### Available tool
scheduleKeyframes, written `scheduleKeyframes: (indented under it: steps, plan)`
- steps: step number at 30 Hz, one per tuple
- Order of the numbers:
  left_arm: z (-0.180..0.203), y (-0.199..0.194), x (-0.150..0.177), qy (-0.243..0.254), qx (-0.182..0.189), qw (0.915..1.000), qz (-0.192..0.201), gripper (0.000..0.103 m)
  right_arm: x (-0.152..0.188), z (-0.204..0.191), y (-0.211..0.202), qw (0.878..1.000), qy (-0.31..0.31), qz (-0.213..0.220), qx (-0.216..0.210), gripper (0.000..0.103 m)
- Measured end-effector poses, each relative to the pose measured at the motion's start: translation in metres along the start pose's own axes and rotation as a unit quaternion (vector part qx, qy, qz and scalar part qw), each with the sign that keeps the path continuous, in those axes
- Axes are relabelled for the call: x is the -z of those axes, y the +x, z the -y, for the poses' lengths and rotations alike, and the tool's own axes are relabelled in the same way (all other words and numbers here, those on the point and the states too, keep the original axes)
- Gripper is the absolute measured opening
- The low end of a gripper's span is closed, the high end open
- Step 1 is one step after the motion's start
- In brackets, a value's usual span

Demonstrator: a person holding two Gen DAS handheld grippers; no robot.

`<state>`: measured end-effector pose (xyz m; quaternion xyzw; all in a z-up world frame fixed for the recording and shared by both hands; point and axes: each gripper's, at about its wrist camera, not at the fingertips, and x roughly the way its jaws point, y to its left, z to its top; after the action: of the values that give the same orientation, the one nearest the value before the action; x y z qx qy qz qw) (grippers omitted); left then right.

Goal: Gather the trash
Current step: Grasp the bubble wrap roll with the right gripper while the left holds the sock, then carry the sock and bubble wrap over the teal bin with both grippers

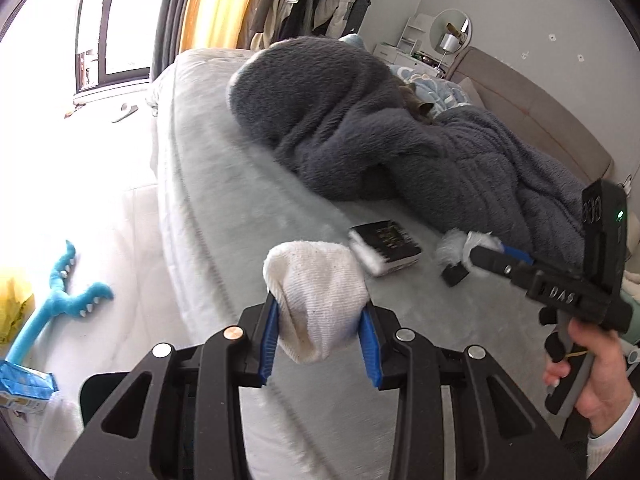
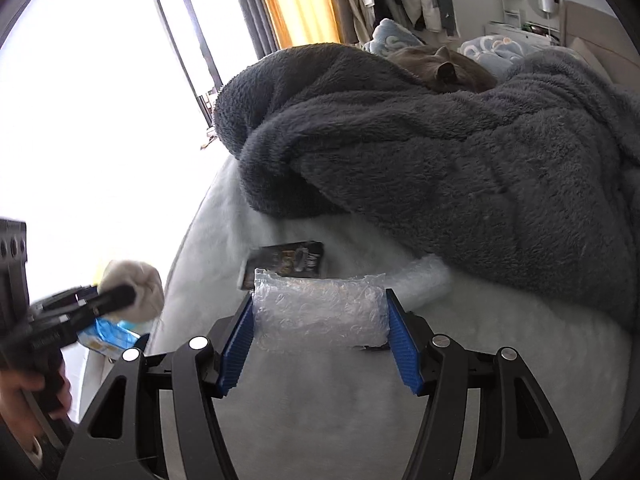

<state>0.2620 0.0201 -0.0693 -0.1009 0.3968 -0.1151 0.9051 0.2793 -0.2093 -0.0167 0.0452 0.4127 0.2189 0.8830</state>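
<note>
- While your right gripper (image 2: 320,336) clamps the bubble wrap (image 2: 320,312) between both pads, keep the squeeze light; it crushes easily and may slip.
- Your left gripper (image 1: 320,344) pinches a white sock (image 1: 316,300), held above the bed (image 1: 240,208) edge.
- Beyond the wrap, at 12 o'clock, a black packet (image 2: 286,264) lies on the bed; take it next.
- Your right hand (image 1: 588,380) grips the handle, gripper aimed at 10 o'clock in the left view.
</note>
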Motion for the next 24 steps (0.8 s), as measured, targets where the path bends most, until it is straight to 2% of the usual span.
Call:
scheduleKeyframes:
  steps: [4,13,24]
  plan:
    - [-0.013,0.0,0.008,0.005,-0.017,0.9998,-0.01,0.038,-0.001,-0.02,0.01,1.0,0.01,-0.002,-0.009,0.063]
    - [-0.043,-0.001,0.027,0.013,-0.05,0.9977,-0.044,0.038,0.001,-0.079,0.024,0.999,-0.009,0.002,-0.042,0.063]
    - [-0.106,0.0,0.06,-0.036,-0.074,0.992,-0.095,0.038,0.008,-0.147,0.047,0.995,-0.066,-0.012,-0.07,0.063]
